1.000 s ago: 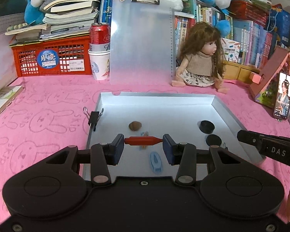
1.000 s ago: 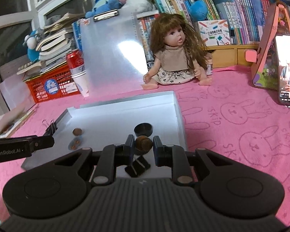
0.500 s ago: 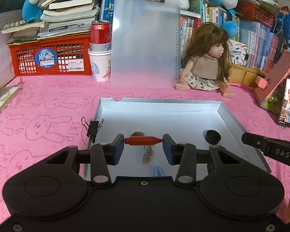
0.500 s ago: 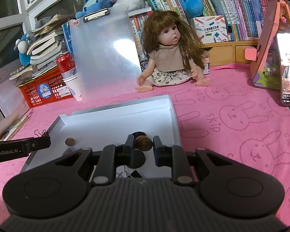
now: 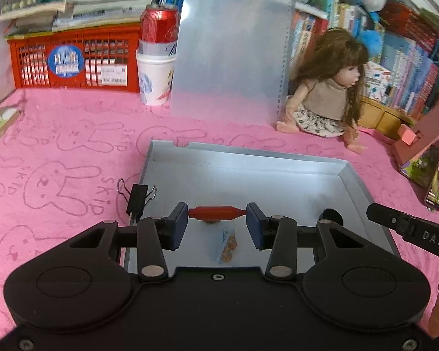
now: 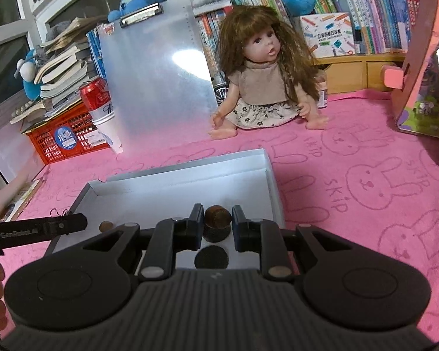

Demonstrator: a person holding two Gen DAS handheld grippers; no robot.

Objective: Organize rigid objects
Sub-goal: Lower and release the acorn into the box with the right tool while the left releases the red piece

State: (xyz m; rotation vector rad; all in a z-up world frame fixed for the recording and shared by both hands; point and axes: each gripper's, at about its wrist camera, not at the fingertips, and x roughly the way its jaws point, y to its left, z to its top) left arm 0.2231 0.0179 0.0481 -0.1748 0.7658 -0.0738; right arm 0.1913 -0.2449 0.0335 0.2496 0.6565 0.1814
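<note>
My left gripper [image 5: 217, 213] is shut on a red spindle-shaped piece [image 5: 216, 213], held crosswise above the near part of a shallow white tray [image 5: 248, 155]. Under it in the tray lie a small brown nut, mostly hidden, a small packet of orange bits [image 5: 227, 244] and a black round cap [image 5: 330, 215]. My right gripper [image 6: 217, 219] is shut on a brown round nut [image 6: 218, 216] over the tray's [image 6: 187, 163] near right corner. A black cap [image 6: 216, 232] and a black disc [image 6: 211, 258] sit below it, and another brown nut [image 6: 105, 226] lies at the left.
A black binder clip [image 5: 136, 199] grips the tray's left wall. On the pink bunny cloth stand a doll [image 5: 327, 93], a leaning clipboard [image 5: 231, 46], a cup with a red can [image 5: 156, 55], a red crate [image 5: 70, 58] and a phone on a pink stand [image 6: 424, 67].
Both grippers have drawn back toward the tray's near edge with their pieces still held. The tray's contents sit lower in each view, and the left view has swung slightly leftward.
</note>
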